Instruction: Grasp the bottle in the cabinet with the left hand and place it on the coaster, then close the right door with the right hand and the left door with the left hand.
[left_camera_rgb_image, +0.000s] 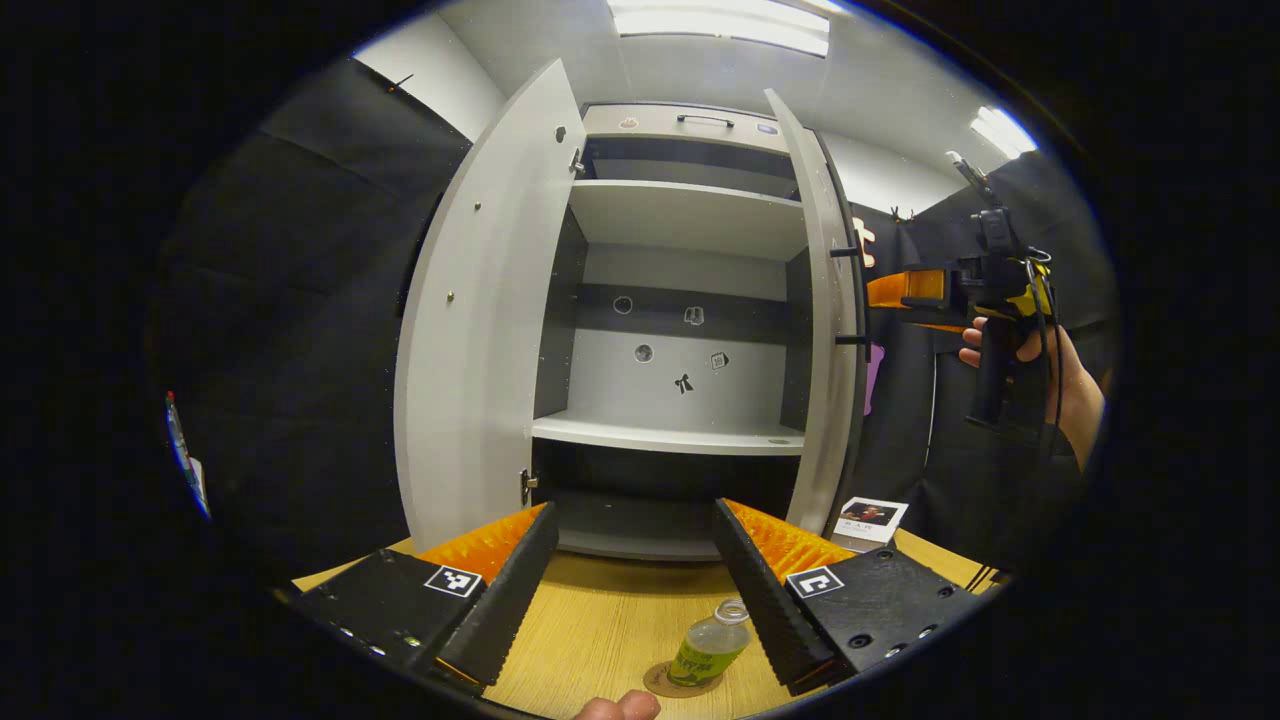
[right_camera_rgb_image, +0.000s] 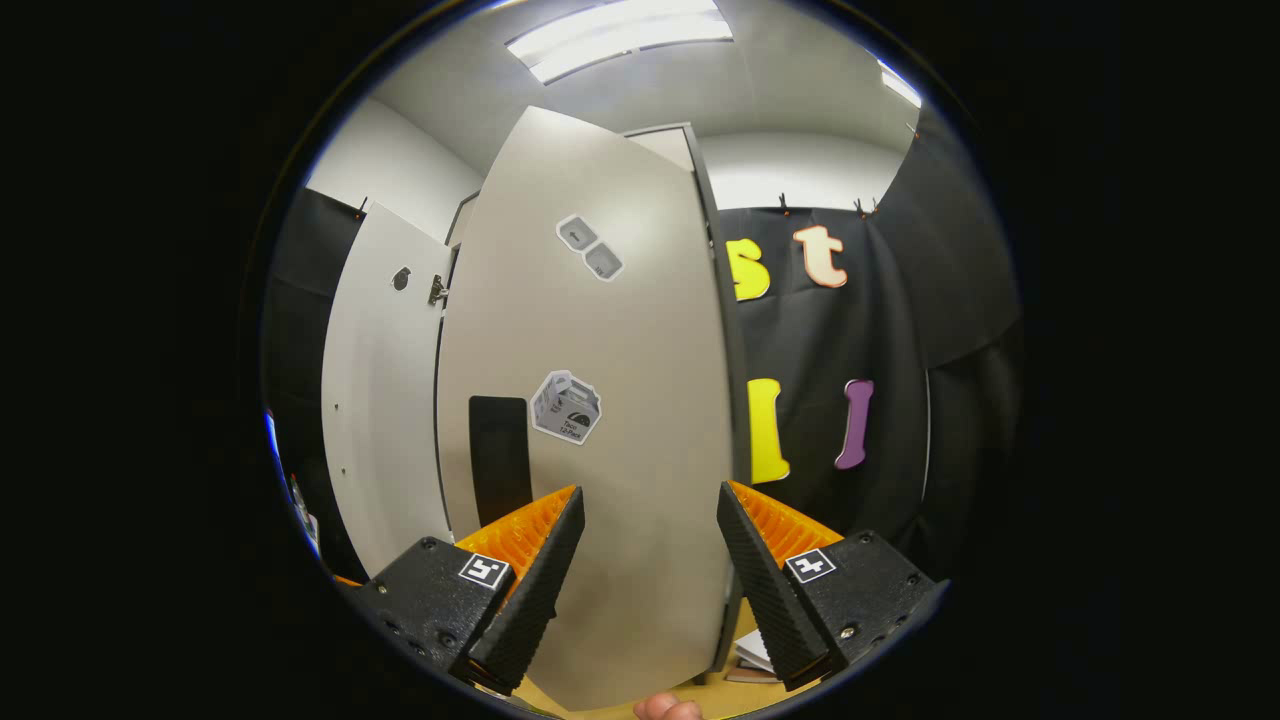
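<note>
Green-labelled and clear-bodied, the bottle (left_camera_rgb_image: 710, 648) stands upright on the round coaster (left_camera_rgb_image: 668, 684) on the wooden tabletop (left_camera_rgb_image: 610, 620), low between the fingers of the left tool (left_camera_rgb_image: 634, 590), whose jaws stand wide apart and hold nothing; the placing step looks done. Beyond it the grey cabinet (left_camera_rgb_image: 680, 300) is open, its shelves bare apart from small stickers on the back panel, with the left door (left_camera_rgb_image: 480, 330) swung out toward the camera and the right door (left_camera_rgb_image: 822, 330) seen nearly edge-on. A small printed card (left_camera_rgb_image: 870, 520) lies on the tabletop near the right door's foot. In the left gripper view the right tool (left_camera_rgb_image: 900, 290) is held by a hand (left_camera_rgb_image: 1040, 370) just beside the right door's outer face, orange fingers pointing at it. In the right gripper view that tool (right_camera_rgb_image: 650, 580) is also spread open and empty, and the right door (right_camera_rgb_image: 610, 420) rises straight ahead of it, its long axis vertical, its free edge to the left. By my reading the right hand is far nearer this door, and the coming push would go leftward toward the cabinet.
</note>
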